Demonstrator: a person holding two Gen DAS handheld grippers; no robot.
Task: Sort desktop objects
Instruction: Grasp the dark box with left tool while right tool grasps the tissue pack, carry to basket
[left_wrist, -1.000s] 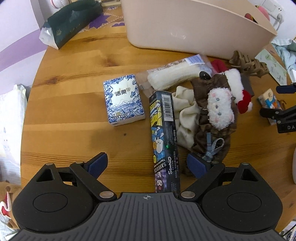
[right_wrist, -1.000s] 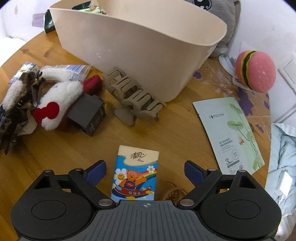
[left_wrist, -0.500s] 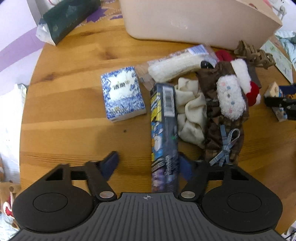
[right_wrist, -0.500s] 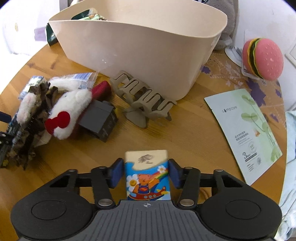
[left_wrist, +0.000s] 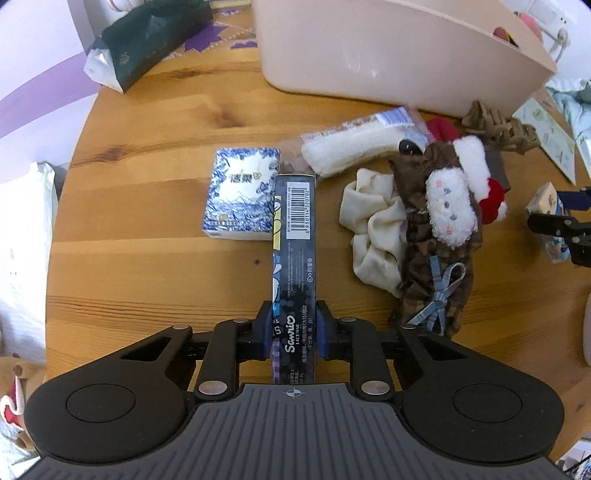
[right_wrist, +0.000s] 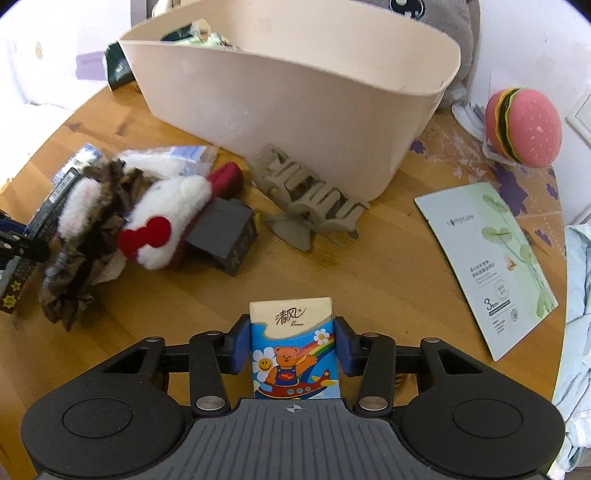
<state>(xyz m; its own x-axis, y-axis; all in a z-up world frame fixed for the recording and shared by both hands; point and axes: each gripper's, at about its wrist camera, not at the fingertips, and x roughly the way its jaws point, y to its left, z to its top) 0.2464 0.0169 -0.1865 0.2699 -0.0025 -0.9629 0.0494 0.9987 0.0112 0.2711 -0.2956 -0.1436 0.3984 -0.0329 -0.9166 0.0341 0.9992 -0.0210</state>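
My left gripper (left_wrist: 293, 330) is shut on a long dark Sanrio box (left_wrist: 294, 243), held on its narrow side above the wooden table (left_wrist: 147, 258). My right gripper (right_wrist: 293, 345) is shut on a small tissue pack with a cartoon bear (right_wrist: 293, 350), lifted off the table. The beige storage bin (right_wrist: 295, 110) stands at the back, with items inside; it also shows in the left wrist view (left_wrist: 388, 51). A blue-and-white tissue pack (left_wrist: 242, 197) lies left of the box.
A plush hair accessory pile (left_wrist: 439, 221), a cream scrunchie (left_wrist: 373, 229), a wrapped white roll (left_wrist: 354, 147), a tan hair claw (right_wrist: 310, 195), a dark small box (right_wrist: 225, 232), a face-mask sachet (right_wrist: 491, 266), a burger toy (right_wrist: 524, 127) and a green tissue bag (left_wrist: 147, 40).
Both grippers closed from open. The left took hold of the Sanrio box and turned it up on edge; the right gripped the bear tissue pack and lifted it.
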